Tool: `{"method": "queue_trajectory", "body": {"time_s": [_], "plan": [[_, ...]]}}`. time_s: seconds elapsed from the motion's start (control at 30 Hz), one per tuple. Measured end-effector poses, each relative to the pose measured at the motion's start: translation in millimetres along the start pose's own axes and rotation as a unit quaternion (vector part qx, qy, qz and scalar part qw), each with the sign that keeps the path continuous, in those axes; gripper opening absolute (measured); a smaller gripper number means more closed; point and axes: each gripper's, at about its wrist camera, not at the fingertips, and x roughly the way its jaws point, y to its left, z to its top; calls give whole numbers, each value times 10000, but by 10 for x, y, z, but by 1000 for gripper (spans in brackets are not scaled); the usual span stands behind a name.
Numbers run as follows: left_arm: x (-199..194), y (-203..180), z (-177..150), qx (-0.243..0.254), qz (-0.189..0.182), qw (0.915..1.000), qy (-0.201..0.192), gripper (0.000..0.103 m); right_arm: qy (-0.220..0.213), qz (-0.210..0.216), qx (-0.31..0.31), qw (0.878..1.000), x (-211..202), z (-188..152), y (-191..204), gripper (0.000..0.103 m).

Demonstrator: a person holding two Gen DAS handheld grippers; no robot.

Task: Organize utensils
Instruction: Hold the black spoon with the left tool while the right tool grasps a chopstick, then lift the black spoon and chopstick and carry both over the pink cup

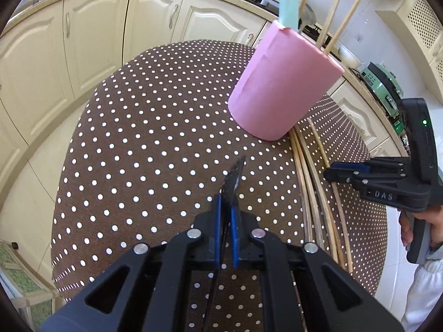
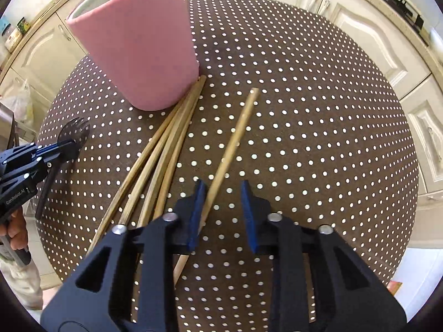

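Left gripper [image 1: 225, 204] clamps a black plastic spork [image 1: 234, 175], while right gripper [image 2: 223, 191], jaws apart, straddles a loose wooden chopstick [image 2: 235, 141] at five o'clock of the pink cup [image 2: 138, 44].

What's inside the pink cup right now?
Sticking out of the pink cup: a light blue handle and three wooden chopsticks. Their lower ends, and anything shorter inside, are hidden by the cup wall.

The right gripper [image 1: 329, 172] carries raised letters "DAS" on its black body (seen from the left wrist view). The left gripper [image 2: 79, 142] bears white lettering reading "GenRobot.AI" along its side. Jar labels on the counter are too blurred to read.
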Motion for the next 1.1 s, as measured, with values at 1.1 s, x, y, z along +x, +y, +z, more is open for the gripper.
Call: {"method": "queue_trajectory", "body": {"time_s": [1.1], "plan": [[-487, -452, -85, 280, -571, 9921, -1084, 6, -1734, 1060, -150, 9790, -1021, -527, -61, 6]]}}
